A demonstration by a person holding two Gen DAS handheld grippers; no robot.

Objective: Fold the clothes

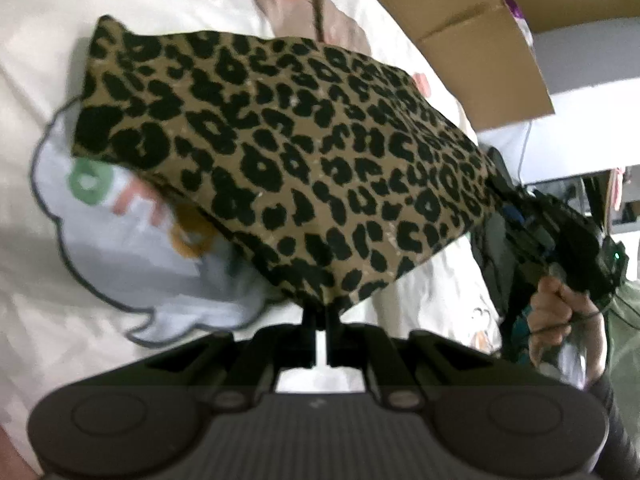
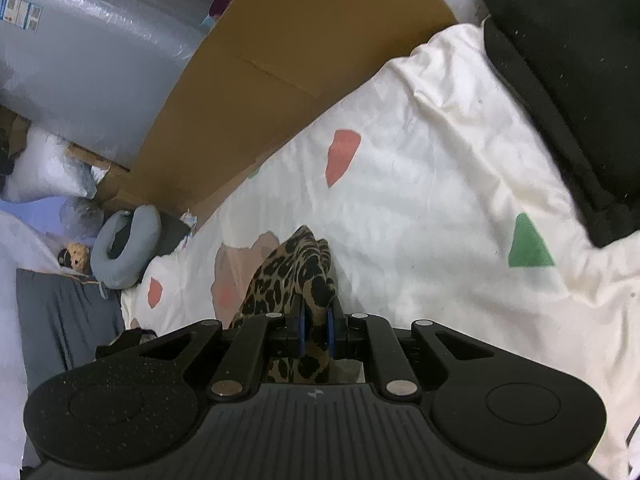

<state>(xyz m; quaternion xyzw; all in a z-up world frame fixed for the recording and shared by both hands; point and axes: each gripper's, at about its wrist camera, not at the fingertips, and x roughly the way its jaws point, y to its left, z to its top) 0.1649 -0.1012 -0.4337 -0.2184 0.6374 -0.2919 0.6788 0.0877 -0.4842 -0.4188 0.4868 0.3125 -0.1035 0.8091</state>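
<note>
A: Two grippers are gripping one leopard-print garment (image 1: 288,168). The left gripper (image 1: 322,312) is clenching the garment's near corner between its fingers; the right gripper (image 2: 315,320) is pinching a bunched edge between its blue pads (image 2: 301,330).

B: Where is the garment sitting?

A: It is hanging stretched between the two grippers above the white bed cover (image 2: 440,184), which is showing red, green and pink shapes. In the left wrist view the right gripper's body (image 1: 560,236) is appearing at the far right edge of the cloth, with a hand (image 1: 560,312) wrapping its handle.

B: What is lying around it?

A: A black garment (image 2: 568,80) is resting on the cover at the far right. A cardboard box (image 2: 304,52) is standing along the bed's far edge. Left of the box, a grey bubble-wrap roll (image 2: 96,60) is leaning, and a grey neck pillow (image 2: 128,248) is lying near the bed edge.

B: Any readable text?

A: The roll is carrying a small blue-and-white label (image 2: 20,12); its print is too small to read. Large coloured letters (image 1: 132,200) are showing on the cover under the garment, blurred and partly hidden.
</note>
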